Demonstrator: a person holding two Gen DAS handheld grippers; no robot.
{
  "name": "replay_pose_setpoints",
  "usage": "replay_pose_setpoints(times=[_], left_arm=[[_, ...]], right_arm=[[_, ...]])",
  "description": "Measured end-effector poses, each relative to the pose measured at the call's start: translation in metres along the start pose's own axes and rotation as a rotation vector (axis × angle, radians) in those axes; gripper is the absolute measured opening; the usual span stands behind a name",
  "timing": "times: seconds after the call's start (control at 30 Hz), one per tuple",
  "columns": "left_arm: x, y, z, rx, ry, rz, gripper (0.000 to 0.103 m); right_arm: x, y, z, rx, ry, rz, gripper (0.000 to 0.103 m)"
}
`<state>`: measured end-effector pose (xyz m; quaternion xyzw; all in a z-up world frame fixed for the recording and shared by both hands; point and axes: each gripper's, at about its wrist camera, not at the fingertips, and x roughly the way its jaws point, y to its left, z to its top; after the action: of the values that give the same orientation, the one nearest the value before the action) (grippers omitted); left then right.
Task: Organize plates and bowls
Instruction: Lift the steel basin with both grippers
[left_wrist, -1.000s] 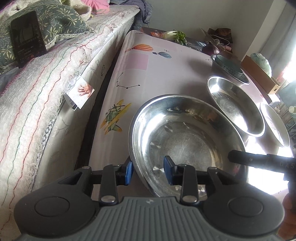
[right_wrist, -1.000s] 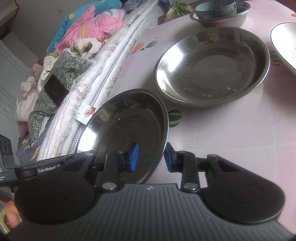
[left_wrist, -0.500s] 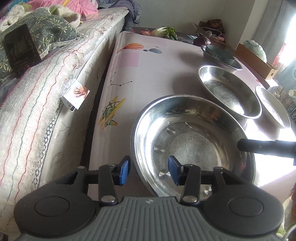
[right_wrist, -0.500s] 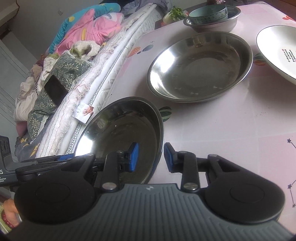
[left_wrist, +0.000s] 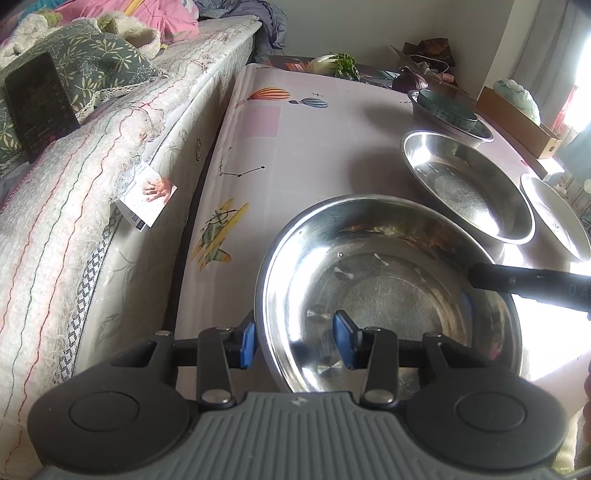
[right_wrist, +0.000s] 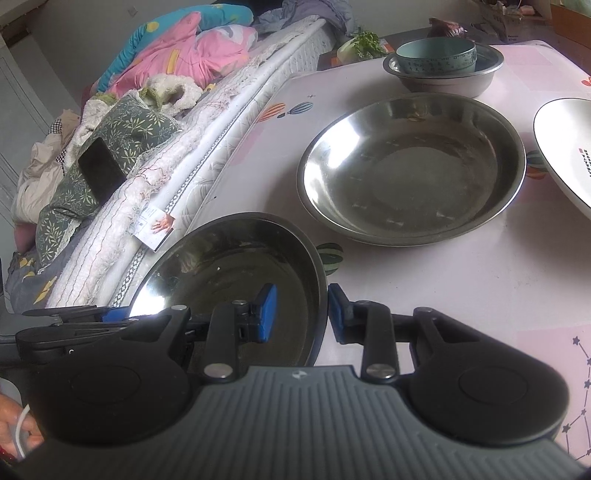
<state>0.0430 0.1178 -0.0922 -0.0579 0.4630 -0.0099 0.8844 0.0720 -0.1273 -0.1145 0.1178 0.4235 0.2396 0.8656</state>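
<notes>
- The wide, shallow stainless-steel bowl (left_wrist: 388, 295) is seen lifted and tilted at the near edge of the pink balloon-print table (left_wrist: 314, 147), where a second ago it sat lower and closer to the second steel bowl (right_wrist: 410, 170).
- Its right rim is clamped by the right gripper (right_wrist: 297, 312), unchanged.
- Its left rim is straddled by the left gripper (left_wrist: 291, 341), whose jaws, loosened moments ago, are closing again; firm contact cannot be told.
- A two-handed carry is judged under way, probably for nesting into the second bowl.
</notes>
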Motion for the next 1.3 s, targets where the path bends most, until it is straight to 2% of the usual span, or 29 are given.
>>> replay_pose_setpoints(times=[0.27,0.67,0.83,1.3], left_arm=[[-0.002,0.005,-0.002,-0.015,0.007,-0.06,0.042],[0.001,0.007,-0.001,-0.013,0.003,-0.085,0.042],[0.0,0.009,-0.002,-0.031,0.012,-0.128,0.041],[0.004,0.006,0.0,-0.018,0.025,-0.129,0.043]], right_arm=[[-0.004,-0.007,-0.004,0.018,0.009,0.013,0.027],[0.009,-0.004,-0.01,0.001,0.027,-0.002,0.024],[0.006,-0.006,-0.01,0.002,0.025,-0.016,0.024],[0.005,-0.005,-0.012,-0.018,0.021,-0.027,0.024]])
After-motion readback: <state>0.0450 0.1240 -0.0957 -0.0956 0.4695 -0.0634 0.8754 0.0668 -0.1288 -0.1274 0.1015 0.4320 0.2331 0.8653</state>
